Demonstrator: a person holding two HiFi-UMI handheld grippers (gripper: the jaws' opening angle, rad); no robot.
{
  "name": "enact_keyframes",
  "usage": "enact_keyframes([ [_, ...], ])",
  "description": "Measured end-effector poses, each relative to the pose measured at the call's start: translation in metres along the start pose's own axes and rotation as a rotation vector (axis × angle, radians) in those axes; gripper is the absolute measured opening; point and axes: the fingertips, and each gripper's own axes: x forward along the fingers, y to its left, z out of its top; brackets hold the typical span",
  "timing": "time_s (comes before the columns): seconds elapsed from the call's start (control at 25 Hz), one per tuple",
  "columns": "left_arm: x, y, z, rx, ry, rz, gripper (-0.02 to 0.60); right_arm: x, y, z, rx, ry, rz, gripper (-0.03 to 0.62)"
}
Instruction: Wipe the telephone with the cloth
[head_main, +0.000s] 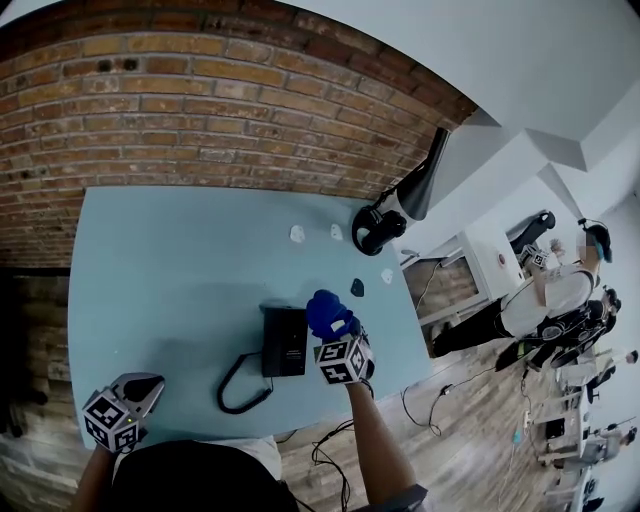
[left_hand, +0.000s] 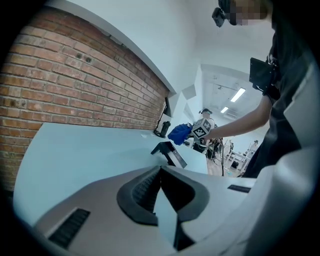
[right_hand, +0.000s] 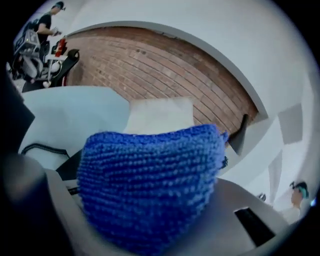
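A black telephone (head_main: 283, 340) lies on the light blue table (head_main: 170, 270) near the front edge, its coiled cord (head_main: 240, 385) looping to its left. My right gripper (head_main: 335, 330) hovers at the phone's right side, shut on a bunched blue cloth (head_main: 328, 312). In the right gripper view the cloth (right_hand: 150, 185) fills the space between the jaws and hides most of the phone; the cord (right_hand: 42, 148) shows at left. My left gripper (head_main: 150, 382) is at the table's front left corner, shut and empty, well apart from the phone (left_hand: 170, 152).
A black device (head_main: 378, 228) sits at the table's back right corner. Small white scraps (head_main: 298, 234) and a dark piece (head_main: 357, 287) lie behind the phone. A brick wall (head_main: 200, 110) backs the table. A person (head_main: 560, 290) stands off to the right.
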Motion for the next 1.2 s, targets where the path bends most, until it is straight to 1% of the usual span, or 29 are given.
enact_keyframes([
  [0.08,0.000,0.000,0.002,-0.005,-0.002,0.005,0.021,0.021,0.018,0.008,-0.101,0.031,0.052,0.081],
  [0.16,-0.002,0.000,0.005,-0.010,-0.006,0.012,0.021,0.039,0.050,0.003,-0.178,0.088,0.140,0.081],
  [0.2,-0.003,0.001,0.007,-0.014,-0.008,0.018,0.021,0.044,0.065,-0.001,-0.208,0.112,0.166,0.081],
  [0.24,-0.006,0.002,0.008,-0.018,-0.010,0.024,0.021,0.045,0.074,-0.004,-0.231,0.122,0.165,0.056],
  [0.28,-0.008,0.005,0.009,-0.022,-0.012,0.031,0.021,0.045,0.078,-0.005,-0.240,0.119,0.153,0.057],
  [0.32,-0.010,0.007,0.009,-0.027,-0.013,0.036,0.021,0.044,0.080,-0.006,-0.229,0.111,0.153,0.055],
  [0.44,-0.010,0.012,0.004,-0.036,-0.005,0.037,0.021,0.040,0.083,-0.008,-0.167,0.100,0.212,0.055],
  [0.56,-0.003,0.010,0.001,-0.029,0.009,0.022,0.021,0.038,0.088,-0.011,-0.150,0.107,0.237,0.055],
  [0.92,0.007,0.002,0.010,-0.002,-0.003,-0.012,0.021,0.024,0.098,-0.027,-0.029,0.087,0.236,0.055],
  [1.2,0.006,0.000,0.006,-0.010,0.004,-0.008,0.021,0.017,0.104,-0.036,0.019,0.081,0.222,0.055],
])
